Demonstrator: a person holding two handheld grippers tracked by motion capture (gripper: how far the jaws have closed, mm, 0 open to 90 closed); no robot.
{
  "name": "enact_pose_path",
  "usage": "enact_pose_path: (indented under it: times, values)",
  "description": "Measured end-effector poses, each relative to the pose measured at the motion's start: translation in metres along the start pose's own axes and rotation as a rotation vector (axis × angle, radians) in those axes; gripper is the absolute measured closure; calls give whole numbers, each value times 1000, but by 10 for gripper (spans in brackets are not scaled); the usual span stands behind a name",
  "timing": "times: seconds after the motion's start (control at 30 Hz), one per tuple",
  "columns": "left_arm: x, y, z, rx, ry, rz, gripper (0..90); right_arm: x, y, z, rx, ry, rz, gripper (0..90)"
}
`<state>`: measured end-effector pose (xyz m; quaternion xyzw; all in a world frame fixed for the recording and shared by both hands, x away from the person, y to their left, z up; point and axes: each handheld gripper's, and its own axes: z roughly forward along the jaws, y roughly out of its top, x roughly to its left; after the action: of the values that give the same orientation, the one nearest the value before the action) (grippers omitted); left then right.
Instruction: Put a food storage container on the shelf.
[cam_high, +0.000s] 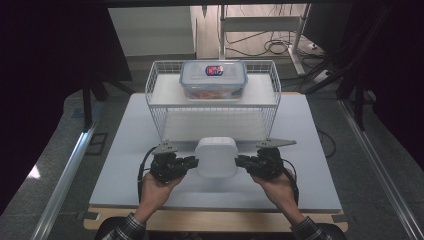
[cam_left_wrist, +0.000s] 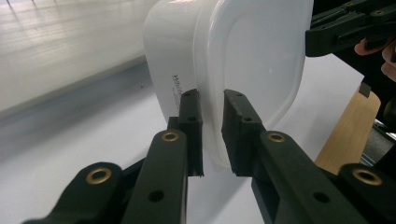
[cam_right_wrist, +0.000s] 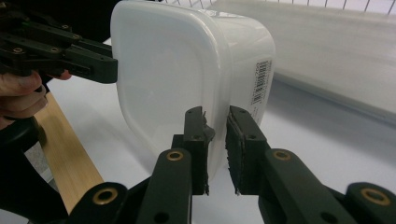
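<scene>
A white lidded plastic box (cam_high: 216, 156) sits between my two grippers on the white table, just in front of the wire rack. My left gripper (cam_high: 194, 161) is shut on the lid's rim at the box's left side. The left gripper view shows its jaws (cam_left_wrist: 211, 97) pinching the thin rim of the box (cam_left_wrist: 252, 60). My right gripper (cam_high: 239, 161) is shut on the rim at the opposite side. In the right gripper view its jaws (cam_right_wrist: 215, 113) clamp the rim of the box (cam_right_wrist: 163, 70), whose side bears a barcode label. Both hands are rolled so the jaws stand one above the other.
A white wire rack (cam_high: 159, 107) stands at mid table behind the box. On its upper shelf rests a clear clip-lock container (cam_high: 213, 79) with a blue and red label. The table's wooden front edge (cam_high: 215, 220) runs below my hands. Cables lie on the floor beyond.
</scene>
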<state>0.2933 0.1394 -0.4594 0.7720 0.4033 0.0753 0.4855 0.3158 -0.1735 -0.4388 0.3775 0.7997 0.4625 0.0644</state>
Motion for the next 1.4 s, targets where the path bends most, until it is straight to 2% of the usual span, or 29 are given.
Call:
enact_pose_path:
  times: [0.3, 0.7, 1.13, 1.4]
  values:
    - [2, 15, -10, -27, 8, 6, 788, 2, 16, -4, -43, 8, -31, 787]
    - [2, 41, -26, -73, 37, 40, 787, 7, 43, -12, -100, 11, -59, 788]
    - [2, 76, -39, -119, 45, 61, 785, 9, 77, -26, -156, 7, -79, 789]
    - [-2, 106, -51, -145, 63, 92, 783, 14, 102, -39, -206, -5, -102, 790]
